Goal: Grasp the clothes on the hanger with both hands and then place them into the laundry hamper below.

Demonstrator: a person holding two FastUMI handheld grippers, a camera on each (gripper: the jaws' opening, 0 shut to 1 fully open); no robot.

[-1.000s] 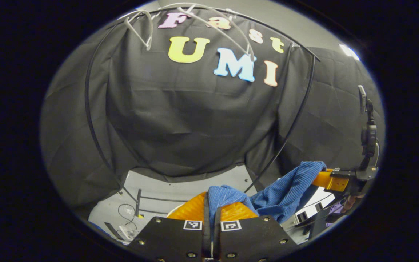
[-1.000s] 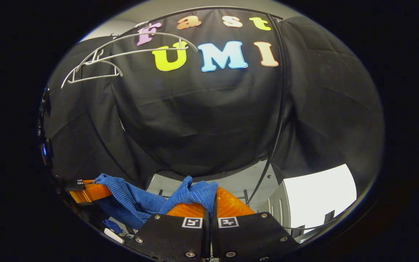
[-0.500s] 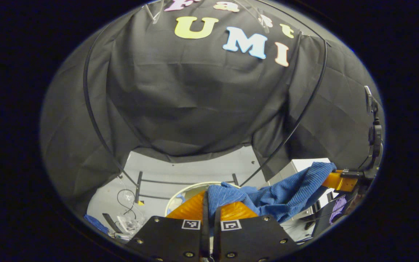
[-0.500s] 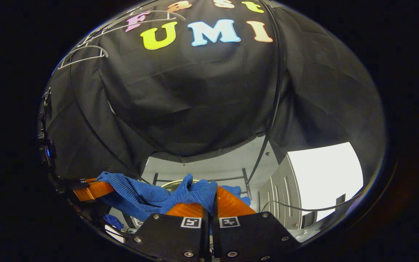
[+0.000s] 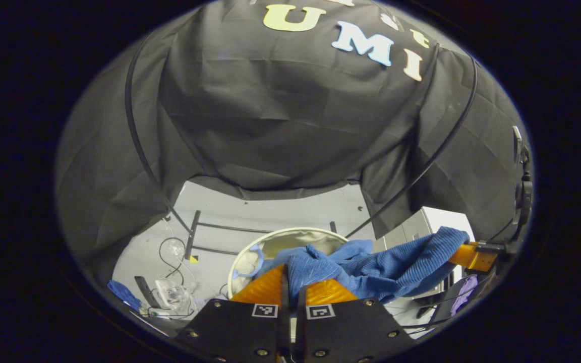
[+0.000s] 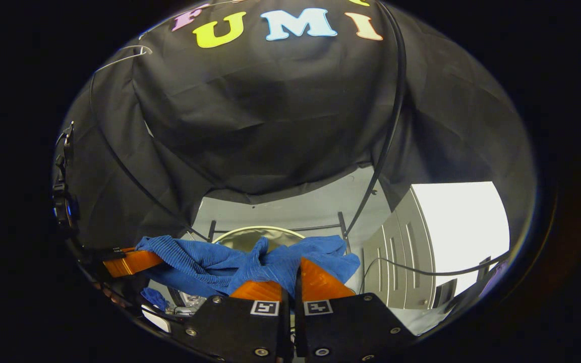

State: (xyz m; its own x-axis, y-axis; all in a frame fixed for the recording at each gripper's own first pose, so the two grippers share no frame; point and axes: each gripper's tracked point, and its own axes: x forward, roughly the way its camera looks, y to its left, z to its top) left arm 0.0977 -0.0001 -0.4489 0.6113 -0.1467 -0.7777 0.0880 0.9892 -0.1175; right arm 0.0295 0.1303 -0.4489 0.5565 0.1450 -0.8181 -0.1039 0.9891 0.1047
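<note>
the clothes are a ribbed knit cloth, matt and soft-looking, bunched in folds. the laundry hamper has a smooth pale rim with a thin, faintly shiny lining inside. the booth wall is matt woven cloth, creased. each tool's fingers look like ridged, slightly glossy plastic, and the plates behind them are matt with metal screws. the floor is smooth and matt.

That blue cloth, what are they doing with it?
A person holds a pair of tongs in each hand, and both are pinching the same blue garment. The left tongs grip one bunched end and the right tongs grip the other, so the cloth hangs stretched between them. Just below and ahead sits the round laundry hamper, its mouth open. The cloth is not in it yet.
</note>
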